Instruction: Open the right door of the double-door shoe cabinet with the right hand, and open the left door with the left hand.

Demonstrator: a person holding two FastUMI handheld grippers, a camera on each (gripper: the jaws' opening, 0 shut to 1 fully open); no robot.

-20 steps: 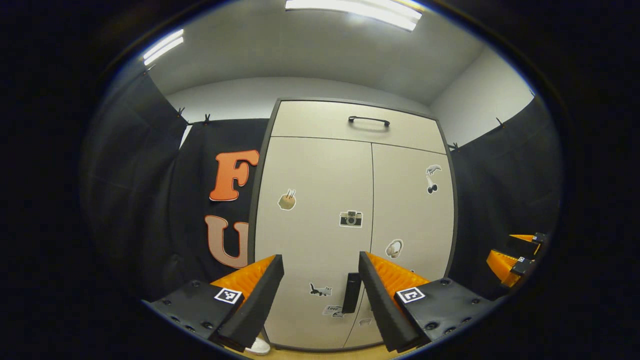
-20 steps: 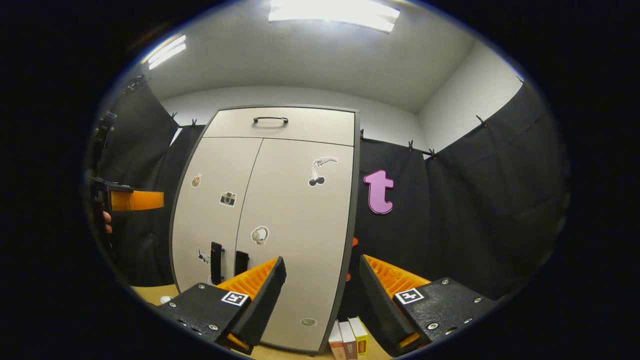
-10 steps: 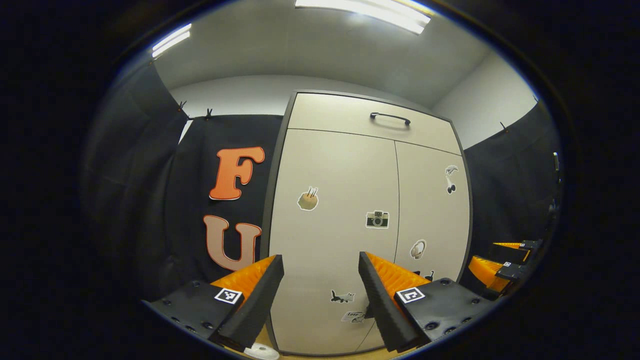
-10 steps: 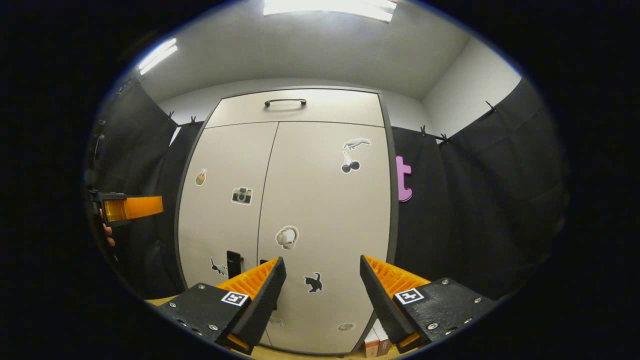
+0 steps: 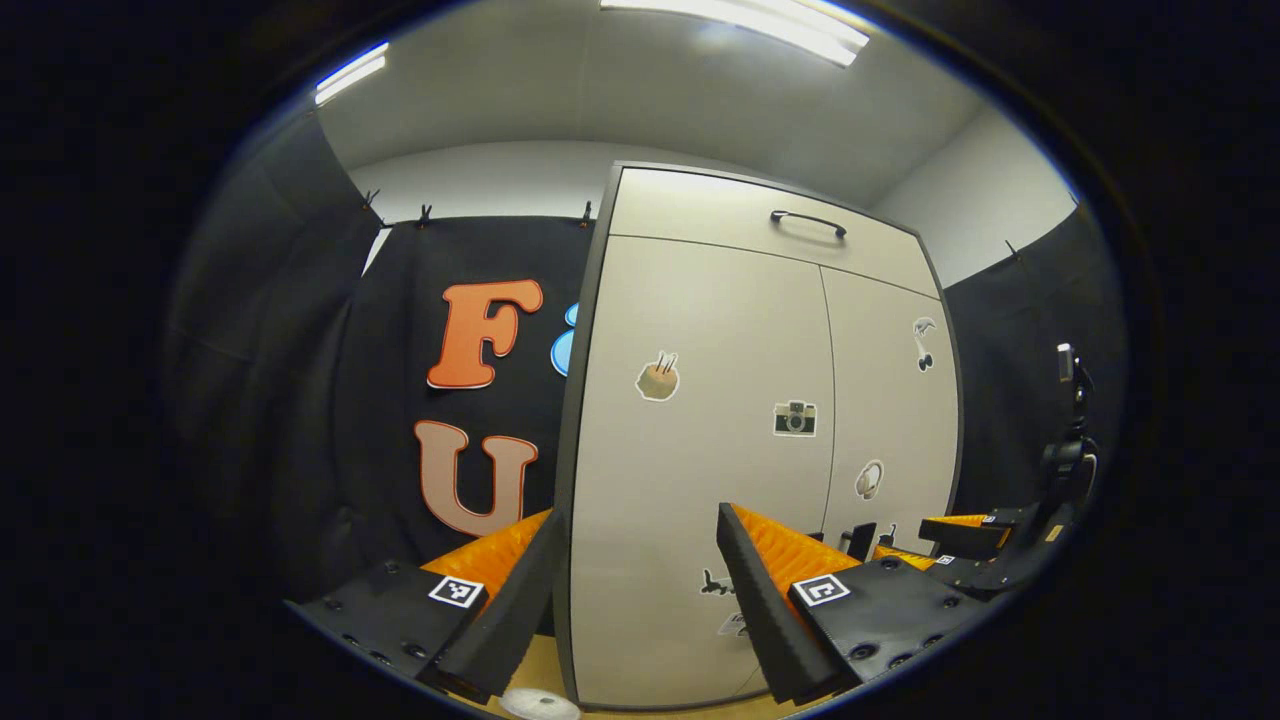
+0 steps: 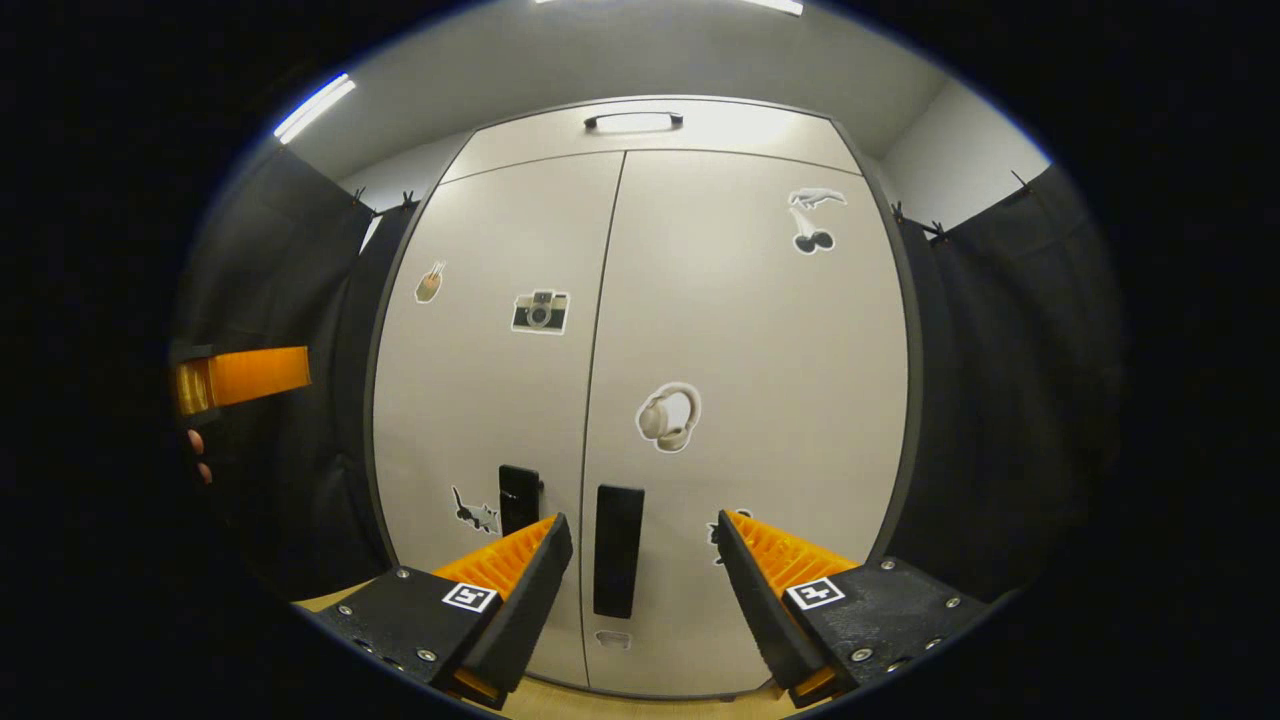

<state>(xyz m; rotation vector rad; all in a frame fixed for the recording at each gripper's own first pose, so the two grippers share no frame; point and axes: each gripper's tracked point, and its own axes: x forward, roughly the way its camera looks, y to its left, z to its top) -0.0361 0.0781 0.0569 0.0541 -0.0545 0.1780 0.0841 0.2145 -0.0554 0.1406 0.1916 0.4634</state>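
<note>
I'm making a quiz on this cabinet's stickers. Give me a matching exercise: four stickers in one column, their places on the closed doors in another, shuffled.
Stickers:
1. camera sticker
2. headphones sticker
3. cherries sticker
4. cat sticker

Places:
A. right door, upper right
B. left door, low, beside its handle
C. left door, upper half
D. right door, middle, above its handle

Pairs: 1-C, 2-D, 3-A, 4-B
</note>
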